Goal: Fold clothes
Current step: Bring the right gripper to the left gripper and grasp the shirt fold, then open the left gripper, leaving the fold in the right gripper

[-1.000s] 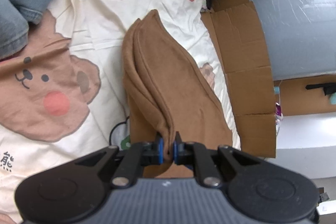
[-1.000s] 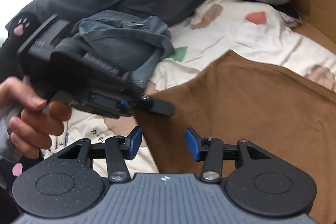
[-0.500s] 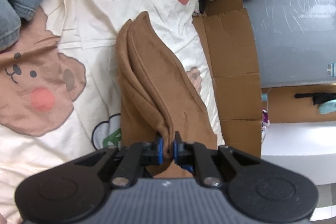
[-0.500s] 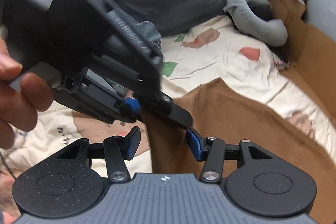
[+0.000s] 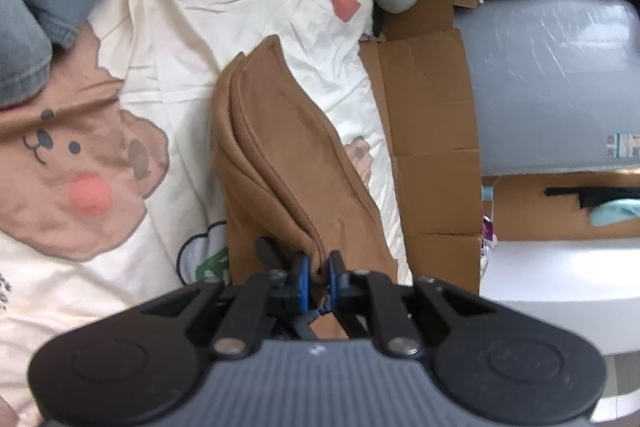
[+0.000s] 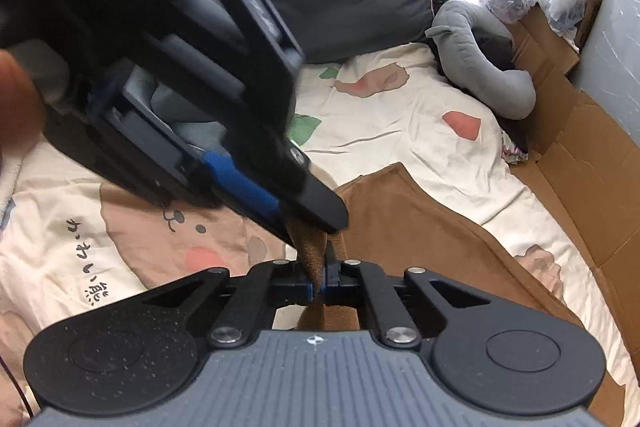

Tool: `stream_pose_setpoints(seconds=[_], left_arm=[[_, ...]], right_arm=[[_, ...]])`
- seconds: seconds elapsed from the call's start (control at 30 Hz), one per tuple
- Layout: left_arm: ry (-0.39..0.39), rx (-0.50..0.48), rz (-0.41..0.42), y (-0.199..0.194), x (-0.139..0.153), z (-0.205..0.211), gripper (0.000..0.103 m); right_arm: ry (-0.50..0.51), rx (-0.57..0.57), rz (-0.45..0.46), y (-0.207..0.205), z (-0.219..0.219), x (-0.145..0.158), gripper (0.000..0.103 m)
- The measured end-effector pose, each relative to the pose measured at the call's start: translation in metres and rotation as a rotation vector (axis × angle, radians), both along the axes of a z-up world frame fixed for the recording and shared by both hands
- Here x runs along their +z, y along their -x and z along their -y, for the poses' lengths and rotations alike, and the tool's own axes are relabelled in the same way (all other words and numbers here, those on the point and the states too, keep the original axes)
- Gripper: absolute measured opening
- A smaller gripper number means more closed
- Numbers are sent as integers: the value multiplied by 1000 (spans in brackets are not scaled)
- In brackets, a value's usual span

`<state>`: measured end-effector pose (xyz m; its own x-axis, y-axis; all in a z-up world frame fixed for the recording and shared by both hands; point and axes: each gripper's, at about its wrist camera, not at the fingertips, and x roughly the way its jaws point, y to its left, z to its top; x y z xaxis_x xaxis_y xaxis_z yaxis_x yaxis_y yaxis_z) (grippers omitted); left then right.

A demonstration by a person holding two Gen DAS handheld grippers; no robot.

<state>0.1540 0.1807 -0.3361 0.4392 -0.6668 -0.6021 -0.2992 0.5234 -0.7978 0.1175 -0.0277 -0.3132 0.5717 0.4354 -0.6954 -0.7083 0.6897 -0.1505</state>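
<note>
Leftward first: left tool [image 5: 318,271] is clamped on the near edge of the brown garment [image 5: 280,155], which lies doubled on the bear-print bedsheet [image 5: 92,163] and runs from the pinch toward 12 o'clock. Fabric looks soft, thick, fleecy; light, limp, no stiffness, likely to sag between holds. Layers bunch at the pinch, so grip looks secure, not slippery. Right tool [image 6: 323,285] is closed on the same brown edge, just at 6 o'clock of the left tool's tip. Best holds, I judge: corners and hemmed edges, all layers caught. Cardboard [image 5: 428,131] flanks the bed at 3 o'clock.
</note>
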Motion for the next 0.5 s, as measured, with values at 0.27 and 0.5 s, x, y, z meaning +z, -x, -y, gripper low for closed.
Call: stream_pose_setpoints(seconds=[0.27,0.5], left_arm=[[-35,35,29,-1,-7,-28,39],[-44,23,34,-17,-32,-34,66]], right_arm=[[-39,-29,-47,-9,10,5,1],[-81,-62,-71,-14,23,10,1]])
